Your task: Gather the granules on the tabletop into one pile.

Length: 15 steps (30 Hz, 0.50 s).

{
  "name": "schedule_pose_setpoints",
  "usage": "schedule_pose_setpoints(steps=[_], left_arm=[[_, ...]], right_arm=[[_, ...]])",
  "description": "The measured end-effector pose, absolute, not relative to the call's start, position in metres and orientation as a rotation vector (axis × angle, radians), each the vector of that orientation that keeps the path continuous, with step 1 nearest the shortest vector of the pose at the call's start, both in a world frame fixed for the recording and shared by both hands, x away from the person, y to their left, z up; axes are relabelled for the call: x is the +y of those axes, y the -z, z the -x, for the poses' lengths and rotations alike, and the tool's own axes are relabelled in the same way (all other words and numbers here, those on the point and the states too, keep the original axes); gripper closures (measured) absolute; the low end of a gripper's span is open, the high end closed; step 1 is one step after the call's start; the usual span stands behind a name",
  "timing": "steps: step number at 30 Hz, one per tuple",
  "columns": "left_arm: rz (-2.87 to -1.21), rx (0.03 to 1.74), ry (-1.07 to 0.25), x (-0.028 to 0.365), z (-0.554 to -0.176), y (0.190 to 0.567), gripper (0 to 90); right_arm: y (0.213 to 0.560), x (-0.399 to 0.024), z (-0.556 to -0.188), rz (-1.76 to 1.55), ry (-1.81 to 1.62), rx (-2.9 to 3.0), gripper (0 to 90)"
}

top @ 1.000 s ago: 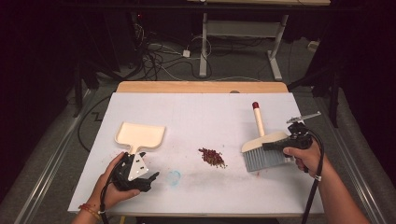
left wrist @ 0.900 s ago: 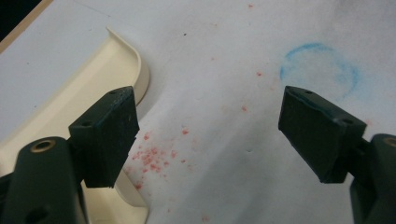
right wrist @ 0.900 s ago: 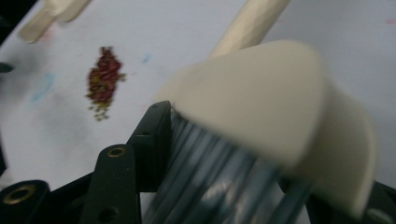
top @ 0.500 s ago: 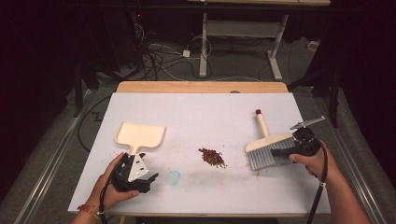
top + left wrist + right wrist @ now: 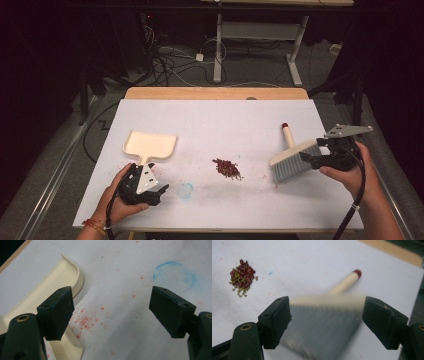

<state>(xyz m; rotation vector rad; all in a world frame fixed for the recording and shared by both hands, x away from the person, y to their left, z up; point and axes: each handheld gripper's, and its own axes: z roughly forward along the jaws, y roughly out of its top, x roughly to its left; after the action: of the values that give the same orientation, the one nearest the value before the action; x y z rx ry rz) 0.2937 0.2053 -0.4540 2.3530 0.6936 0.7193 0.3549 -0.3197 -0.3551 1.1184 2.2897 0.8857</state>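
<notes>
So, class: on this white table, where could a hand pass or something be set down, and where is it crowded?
Free: the far strip of the white table beyond the cream plastic dustpan and cream-handled grey-bristled brush; also the near edge between both hands. Crowded: around the small heap of red beans.

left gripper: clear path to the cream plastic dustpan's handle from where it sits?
Probably yes. The left gripper is open, and the cream plastic dustpan lies right beside it; its handle passes by one jaw, with nothing between.
</notes>
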Motion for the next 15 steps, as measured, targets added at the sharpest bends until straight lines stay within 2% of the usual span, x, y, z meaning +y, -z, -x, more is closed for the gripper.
schedule_pose_setpoints(steps=[8,15], left_arm=[[-2.346,0.694,-0.724,0.206,-0.293,0.453,19.4],[-2.328,0.699,-0.733,0.206,-0.293,0.452,19.3]], right_arm=[[0.362,-0.319,-0.358,-1.089,-0.871,2.182,25.8],[0.366,-0.304,-0.349,-0.907,-1.067,2.056,25.8]])
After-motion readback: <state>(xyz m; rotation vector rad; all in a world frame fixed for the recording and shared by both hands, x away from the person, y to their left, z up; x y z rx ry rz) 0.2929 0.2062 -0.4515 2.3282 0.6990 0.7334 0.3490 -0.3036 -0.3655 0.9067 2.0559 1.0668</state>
